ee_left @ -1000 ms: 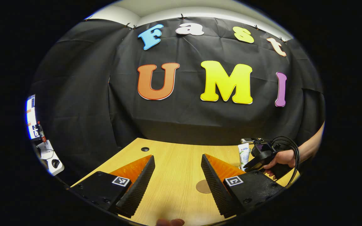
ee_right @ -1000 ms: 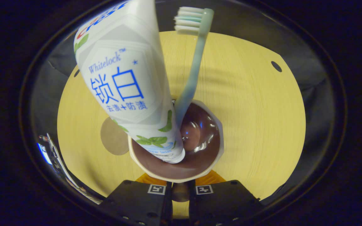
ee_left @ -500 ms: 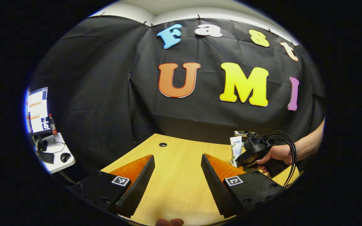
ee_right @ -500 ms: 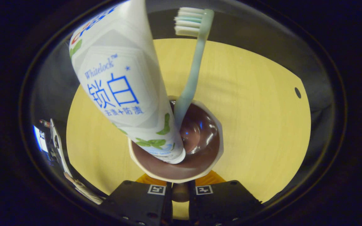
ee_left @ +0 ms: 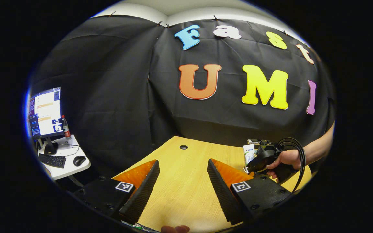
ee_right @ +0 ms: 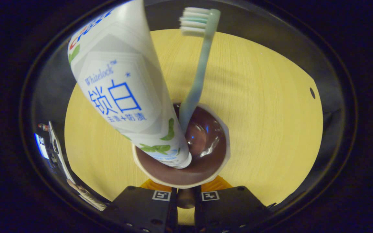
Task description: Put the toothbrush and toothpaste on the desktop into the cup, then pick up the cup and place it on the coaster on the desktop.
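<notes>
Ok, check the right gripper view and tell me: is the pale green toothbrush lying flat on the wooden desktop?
No, the pale green toothbrush stands bristles-up inside the brown-lined cup, beside the white toothpaste tube.

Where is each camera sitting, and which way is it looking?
Left gripper view: rides the left gripper, looking level across the desk at the booth wall; its own open fingers show.
Right gripper view: rides the right gripper, looking down into the cup with toothbrush; its fingers hold the handle.
Shared: toothpaste, desk, right gripper, held by a hand.
</notes>
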Action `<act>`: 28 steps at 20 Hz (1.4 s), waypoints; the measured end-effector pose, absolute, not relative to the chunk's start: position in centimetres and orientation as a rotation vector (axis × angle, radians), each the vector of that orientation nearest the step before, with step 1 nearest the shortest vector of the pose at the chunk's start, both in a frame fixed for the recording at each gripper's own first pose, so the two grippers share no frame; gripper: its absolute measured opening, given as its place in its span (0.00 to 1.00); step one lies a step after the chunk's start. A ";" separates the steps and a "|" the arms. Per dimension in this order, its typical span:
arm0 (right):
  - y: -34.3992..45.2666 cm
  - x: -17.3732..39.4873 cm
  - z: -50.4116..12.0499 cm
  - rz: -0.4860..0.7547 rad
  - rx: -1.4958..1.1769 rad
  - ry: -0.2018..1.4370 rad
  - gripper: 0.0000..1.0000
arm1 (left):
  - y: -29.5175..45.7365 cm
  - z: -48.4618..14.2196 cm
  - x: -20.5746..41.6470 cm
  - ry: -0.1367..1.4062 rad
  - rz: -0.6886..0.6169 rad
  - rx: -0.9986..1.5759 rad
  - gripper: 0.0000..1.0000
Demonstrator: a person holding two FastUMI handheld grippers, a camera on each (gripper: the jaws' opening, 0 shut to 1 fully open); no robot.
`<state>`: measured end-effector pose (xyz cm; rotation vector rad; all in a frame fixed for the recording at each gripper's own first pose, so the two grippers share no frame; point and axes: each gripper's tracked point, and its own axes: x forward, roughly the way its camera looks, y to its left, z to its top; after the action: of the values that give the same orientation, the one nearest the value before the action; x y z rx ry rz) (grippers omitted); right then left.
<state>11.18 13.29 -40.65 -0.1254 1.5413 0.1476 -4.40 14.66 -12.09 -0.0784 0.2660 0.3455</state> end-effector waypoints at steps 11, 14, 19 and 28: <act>13.0 9.2 -34.9 0.159 -0.002 1.446 0.97 | 12.0 -10.6 -2.5 0.242 0.236 -0.076 0.94; 11.8 7.3 -30.7 0.164 0.051 1.362 0.96 | 9.8 -9.7 -0.8 0.226 0.169 -0.074 0.94; 5.3 6.4 -21.5 0.129 0.058 1.024 0.96 | 4.9 -7.0 1.9 0.176 0.025 -0.084 0.94; -2.5 7.0 -2.7 -0.002 -0.028 0.250 0.96 | 0.2 0.5 5.1 0.059 -0.040 -0.066 0.94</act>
<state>7.00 -2.53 -2.66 -0.0275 0.2496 -0.0020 5.06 0.19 0.49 -0.0664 0.0587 -0.0400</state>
